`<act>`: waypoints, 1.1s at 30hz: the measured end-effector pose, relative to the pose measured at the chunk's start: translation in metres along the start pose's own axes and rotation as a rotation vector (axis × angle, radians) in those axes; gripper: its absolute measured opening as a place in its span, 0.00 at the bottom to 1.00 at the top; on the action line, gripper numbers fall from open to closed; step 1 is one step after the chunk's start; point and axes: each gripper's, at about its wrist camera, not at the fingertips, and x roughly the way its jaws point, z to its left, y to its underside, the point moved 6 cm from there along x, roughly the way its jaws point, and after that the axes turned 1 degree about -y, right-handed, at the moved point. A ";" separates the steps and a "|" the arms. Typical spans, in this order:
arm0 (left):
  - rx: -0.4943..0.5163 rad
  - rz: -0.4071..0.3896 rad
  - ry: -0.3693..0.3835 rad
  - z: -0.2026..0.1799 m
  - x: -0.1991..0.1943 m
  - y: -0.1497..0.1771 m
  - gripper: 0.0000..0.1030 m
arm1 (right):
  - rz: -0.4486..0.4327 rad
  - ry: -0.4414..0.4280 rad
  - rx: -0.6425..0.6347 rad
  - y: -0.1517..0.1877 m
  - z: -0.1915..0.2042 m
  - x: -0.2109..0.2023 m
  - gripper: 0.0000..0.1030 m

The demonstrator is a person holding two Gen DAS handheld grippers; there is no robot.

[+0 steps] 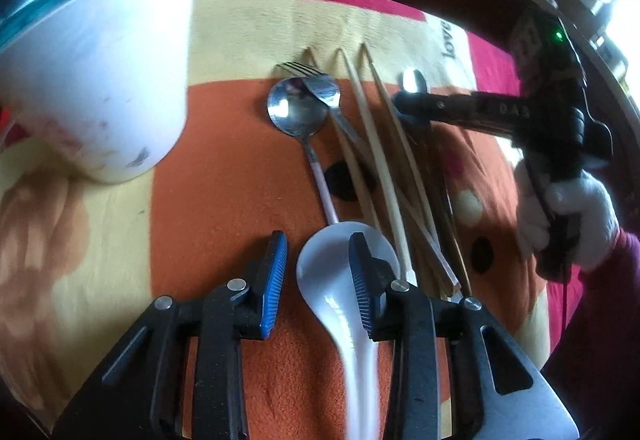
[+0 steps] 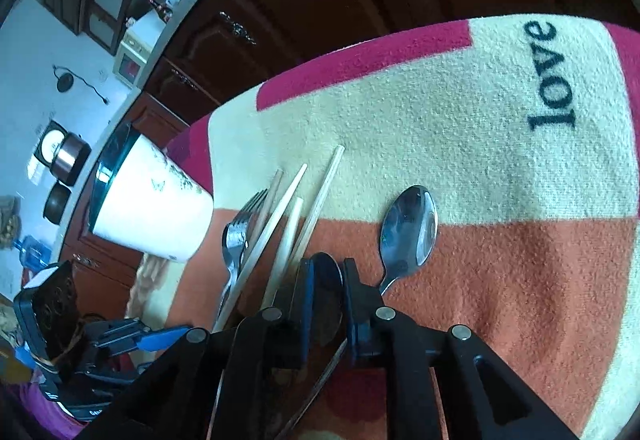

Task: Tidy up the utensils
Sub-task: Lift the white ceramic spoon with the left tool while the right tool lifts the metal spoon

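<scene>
**A:** Which way did the white ceramic spoon [image 1: 340, 304] lie?

**B:** Lengthwise along the towel [image 1: 224, 168] on the table. Its bowl pointed toward the far edge and the dark cabinets, and its handle ran back under the left gripper [image 1: 318, 240].

**A:** And the rest of the utensils?

**B:** They ran roughly parallel to it, heads toward the far edge. A metal spoon [image 1: 296, 112] lay with a fork [image 1: 320, 80] crossing its bowl. The pale chopsticks [image 1: 380, 144] lay beside them on the right. A second metal spoon [image 2: 408, 228] lay furthest right. A white cup [image 1: 100, 80] with a teal rim stood near the left edge.

**A:** How was the left hand posed?

**B:** It pitched steeply down over the near part of the towel. The fingers [image 1: 276, 280] stood partly apart, with the ceramic spoon's handle passing between them. The right-side pad overlapped the spoon's bowl, while the left pad was clear of it, so nothing was clamped.

**A:** And the right one?

**B:** A white-gloved hand [image 1: 568, 216] held the right gripper [image 2: 328, 264] slanting down from the right edge. Its tip was over the chopsticks, just short of the second spoon's bowl. Those fingers were narrow, with a dark rounded piece [image 2: 326, 292] between them. I could not tell what it was, or whether the pads pressed on it.
</scene>
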 end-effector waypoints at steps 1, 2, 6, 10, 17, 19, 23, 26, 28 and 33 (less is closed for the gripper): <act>0.017 0.004 0.001 -0.002 0.000 0.000 0.29 | -0.001 -0.002 -0.001 0.001 0.000 -0.001 0.12; 0.031 0.009 0.006 -0.004 0.002 0.000 0.26 | -0.003 -0.006 -0.006 0.003 0.001 -0.003 0.08; 0.070 0.029 0.013 -0.007 -0.001 0.006 0.15 | -0.014 0.030 -0.050 0.011 0.009 -0.012 0.03; 0.063 0.014 0.005 -0.007 -0.010 0.010 0.06 | -0.046 0.050 -0.064 0.018 0.017 -0.028 0.02; 0.008 -0.031 -0.006 -0.001 -0.031 0.015 0.02 | -0.096 0.051 -0.088 0.022 0.036 -0.059 0.01; -0.022 -0.051 -0.007 0.004 -0.042 0.016 0.00 | -0.115 0.051 -0.094 0.022 0.043 -0.068 0.01; -0.052 -0.104 -0.003 0.010 -0.065 0.015 0.00 | -0.166 0.044 -0.118 0.021 0.062 -0.089 0.01; -0.064 -0.120 -0.002 0.013 -0.074 0.014 0.00 | -0.187 0.042 -0.132 0.021 0.075 -0.098 0.01; -0.078 -0.133 0.000 0.015 -0.085 0.016 0.00 | -0.198 0.037 -0.140 0.020 0.083 -0.103 0.01; -0.089 -0.214 0.009 0.019 -0.127 0.005 0.00 | -0.256 0.013 -0.170 0.006 0.116 -0.119 0.01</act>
